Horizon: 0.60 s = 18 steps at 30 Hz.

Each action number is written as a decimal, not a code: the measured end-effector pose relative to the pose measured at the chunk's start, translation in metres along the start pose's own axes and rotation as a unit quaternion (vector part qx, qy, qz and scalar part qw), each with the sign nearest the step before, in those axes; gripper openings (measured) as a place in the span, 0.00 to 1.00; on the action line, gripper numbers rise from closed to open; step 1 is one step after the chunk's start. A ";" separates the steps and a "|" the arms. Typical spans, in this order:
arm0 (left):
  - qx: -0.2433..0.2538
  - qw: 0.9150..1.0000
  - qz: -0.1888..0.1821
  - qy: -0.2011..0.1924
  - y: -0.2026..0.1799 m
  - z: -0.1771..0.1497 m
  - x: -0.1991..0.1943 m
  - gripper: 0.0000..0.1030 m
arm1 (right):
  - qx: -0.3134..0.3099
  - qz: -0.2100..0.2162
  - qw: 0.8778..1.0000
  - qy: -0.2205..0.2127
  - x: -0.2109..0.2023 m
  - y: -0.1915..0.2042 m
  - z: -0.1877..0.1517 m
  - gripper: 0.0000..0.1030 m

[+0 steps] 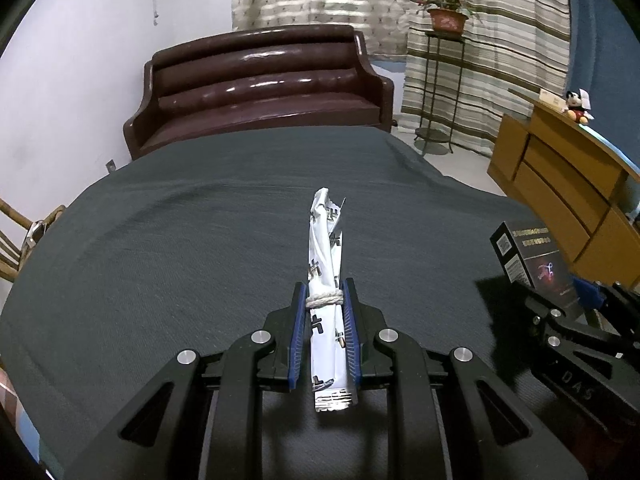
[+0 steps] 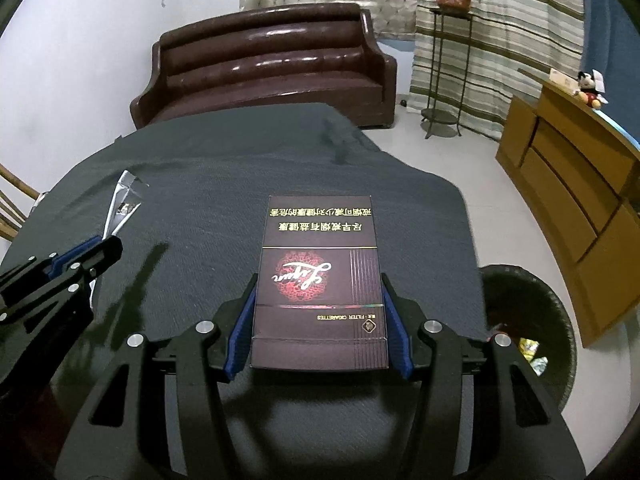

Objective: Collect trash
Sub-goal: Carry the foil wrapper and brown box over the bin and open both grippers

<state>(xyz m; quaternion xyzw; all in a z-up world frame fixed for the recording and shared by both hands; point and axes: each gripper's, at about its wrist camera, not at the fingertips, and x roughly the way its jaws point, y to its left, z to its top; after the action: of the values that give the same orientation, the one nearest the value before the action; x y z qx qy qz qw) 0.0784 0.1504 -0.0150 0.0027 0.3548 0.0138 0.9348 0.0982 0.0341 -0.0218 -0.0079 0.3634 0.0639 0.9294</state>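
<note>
My left gripper [image 1: 325, 292] is shut on a crumpled white wrapper [image 1: 326, 248] tied with string, held above the dark grey tablecloth [image 1: 180, 232]. My right gripper [image 2: 318, 280] is shut on a dark cigarette box [image 2: 318, 276] with a red emblem, held flat above the cloth. The box [image 1: 528, 256] and right gripper [image 1: 580, 300] also show at the right in the left wrist view. The wrapper [image 2: 122, 204] and left gripper [image 2: 94, 250] show at the left in the right wrist view. A dark woven trash bin [image 2: 532, 320] with some trash inside stands on the floor right of the table.
A brown leather sofa [image 1: 260, 84] stands behind the table. A wooden cabinet [image 2: 572, 184] with a Mickey toy [image 2: 592, 88] is at the right. A potted plant [image 1: 446, 16] on a metal stand is by the striped curtain. A wooden chair [image 1: 16, 240] is at the left.
</note>
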 end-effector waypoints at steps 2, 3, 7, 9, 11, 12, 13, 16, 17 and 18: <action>0.005 1.000 -0.003 -0.003 -0.008 -0.002 -0.004 0.19 | 0.001 -0.005 1.000 -0.006 -0.006 -0.006 -0.004 0.52; 0.008 1.000 -0.004 -0.005 -0.012 -0.002 -0.006 0.18 | 0.001 -0.007 1.000 -0.008 -0.009 -0.009 -0.005 0.52; 0.017 1.000 -0.009 -0.013 -0.028 -0.004 -0.013 0.18 | 0.008 -0.014 1.000 -0.018 -0.022 -0.023 -0.011 0.52; 0.023 0.999 -0.013 -0.019 -0.038 -0.005 -0.017 0.18 | 0.013 -0.019 0.999 -0.023 -0.028 -0.032 -0.013 0.52; 0.028 0.999 -0.016 -0.024 -0.047 -0.005 -0.020 0.18 | 0.018 -0.023 0.999 -0.027 -0.033 -0.041 -0.016 0.52; 0.031 0.999 -0.018 -0.025 -0.053 -0.006 -0.022 0.18 | 0.021 -0.026 0.999 -0.029 -0.036 -0.045 -0.017 0.52; 0.036 0.999 -0.022 -0.027 -0.058 -0.006 -0.023 0.18 | 0.023 -0.029 0.999 -0.031 -0.039 -0.051 -0.018 0.52; 0.046 0.998 -0.031 -0.029 -0.074 -0.008 -0.026 0.18 | 0.029 -0.037 0.998 -0.034 -0.046 -0.064 -0.022 0.52; 0.048 0.998 -0.033 -0.030 -0.078 -0.008 -0.027 0.18 | 0.033 -0.041 0.998 -0.036 -0.049 -0.070 -0.023 0.52; 0.051 0.998 -0.036 -0.030 -0.084 -0.007 -0.027 0.18 | 0.035 -0.044 0.998 -0.037 -0.050 -0.073 -0.024 0.52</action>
<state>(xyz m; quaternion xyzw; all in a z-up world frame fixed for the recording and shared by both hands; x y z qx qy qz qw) 0.0552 0.0660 -0.0035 0.0375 0.3263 -0.0381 0.9437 0.0544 -0.0455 -0.0080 0.0109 0.3301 0.0104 0.9438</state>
